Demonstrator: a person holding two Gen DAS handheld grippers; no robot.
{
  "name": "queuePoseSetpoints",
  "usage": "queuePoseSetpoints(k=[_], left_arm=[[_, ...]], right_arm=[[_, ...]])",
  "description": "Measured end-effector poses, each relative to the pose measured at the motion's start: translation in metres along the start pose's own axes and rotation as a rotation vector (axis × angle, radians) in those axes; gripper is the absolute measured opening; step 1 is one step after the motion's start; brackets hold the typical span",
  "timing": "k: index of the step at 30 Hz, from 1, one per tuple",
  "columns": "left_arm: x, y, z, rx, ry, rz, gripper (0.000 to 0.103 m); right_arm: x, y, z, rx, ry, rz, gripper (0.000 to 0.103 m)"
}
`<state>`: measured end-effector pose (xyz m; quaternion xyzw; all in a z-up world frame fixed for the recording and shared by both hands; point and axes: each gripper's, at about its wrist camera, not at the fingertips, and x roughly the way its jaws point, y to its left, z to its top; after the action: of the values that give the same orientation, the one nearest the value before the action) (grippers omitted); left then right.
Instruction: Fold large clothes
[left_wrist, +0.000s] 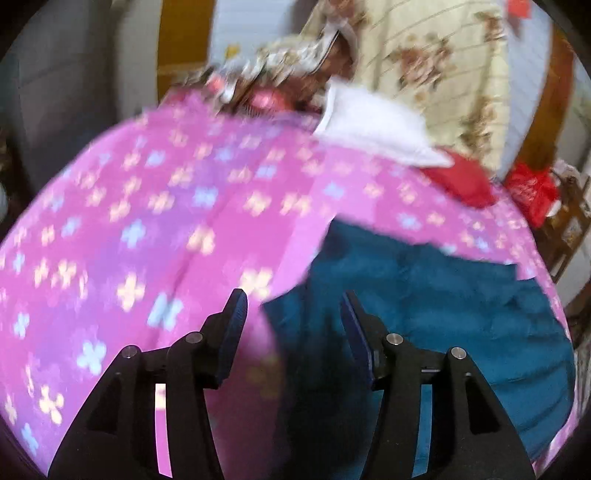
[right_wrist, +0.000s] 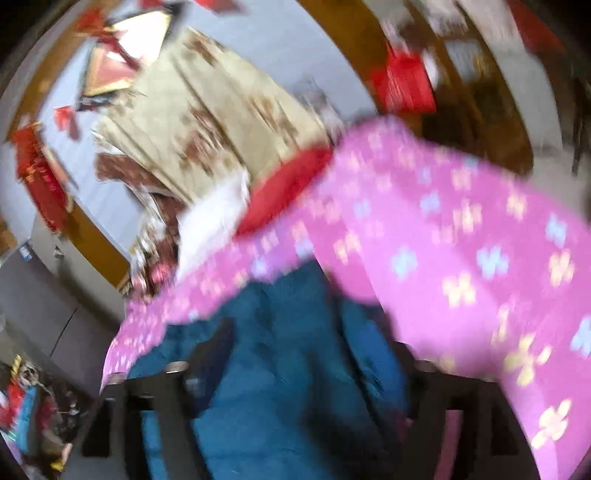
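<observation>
A large teal garment (left_wrist: 424, 295) lies spread on a bed covered by a pink flowered sheet (left_wrist: 129, 221). My left gripper (left_wrist: 293, 314) hovers over the garment's left edge, where teal meets pink. Its jaws stand apart and nothing is pinched between them. In the blurred right wrist view the same teal garment (right_wrist: 288, 350) fills the lower middle, with the pink sheet (right_wrist: 461, 240) rising to the right. My right gripper (right_wrist: 314, 347) is above the garment with its dark fingers (right_wrist: 218, 343) spread wide and no cloth gripped.
A white cloth (left_wrist: 373, 125) and a red item (left_wrist: 461, 181) lie at the bed's far side, under a cream floral quilt (left_wrist: 443, 74). A red plastic bag (left_wrist: 532, 192) sits at the right. Grey cabinets (right_wrist: 48, 295) stand left of the bed.
</observation>
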<state>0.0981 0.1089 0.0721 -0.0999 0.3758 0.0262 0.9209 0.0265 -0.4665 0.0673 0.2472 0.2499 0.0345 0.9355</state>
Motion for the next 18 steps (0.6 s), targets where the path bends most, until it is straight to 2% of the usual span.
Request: queuePoseSetpoints(k=[2,4,5,7,8,9,11,13,16,17,18], left_arm=[[-0.003,-0.020,-0.001,0.048,-0.011,-0.063,0.052],[0.005,-0.049,-0.012,0.128,0.034,-0.087,0.052],[0.013,-0.057,-0.018,0.158,0.065,-0.069,0.052],[0.044,-0.071,-0.035,0.221,0.191,0.014,0.053],[0.055,-0.073,-0.043,0.240,0.221,0.025,0.054],[0.054,-0.075,-0.044,0.245,0.190,0.037,0.058],[0.052,-0.076,-0.043,0.252,0.192,0.060,0.059],[0.038,-0.070,-0.039,0.213,0.182,0.049,0.059],[0.003,-0.063,-0.038,0.183,0.127,0.047,0.059],[-0.011,-0.060,-0.040,0.177,0.104,0.038,0.062],[-0.030,-0.059,-0.044,0.172,0.078,0.034,0.071]], right_arm=[[0.009,0.039,-0.006,-0.144,0.031,0.022,0.088],[0.025,0.063,-0.018,-0.232,0.112,0.027,0.088],[0.040,0.074,-0.027,-0.278,0.165,-0.007,0.088],[0.065,0.076,-0.039,-0.317,0.268,-0.080,0.088],[0.080,0.069,-0.047,-0.314,0.338,-0.122,0.088],[0.091,0.060,-0.054,-0.301,0.395,-0.133,0.089],[0.091,0.050,-0.057,-0.273,0.389,-0.110,0.089],[0.080,0.051,-0.052,-0.261,0.369,-0.118,0.089],[0.041,0.063,-0.043,-0.240,0.264,-0.088,0.088],[0.025,0.068,-0.041,-0.231,0.234,-0.079,0.088],[0.007,0.074,-0.041,-0.226,0.208,-0.073,0.089]])
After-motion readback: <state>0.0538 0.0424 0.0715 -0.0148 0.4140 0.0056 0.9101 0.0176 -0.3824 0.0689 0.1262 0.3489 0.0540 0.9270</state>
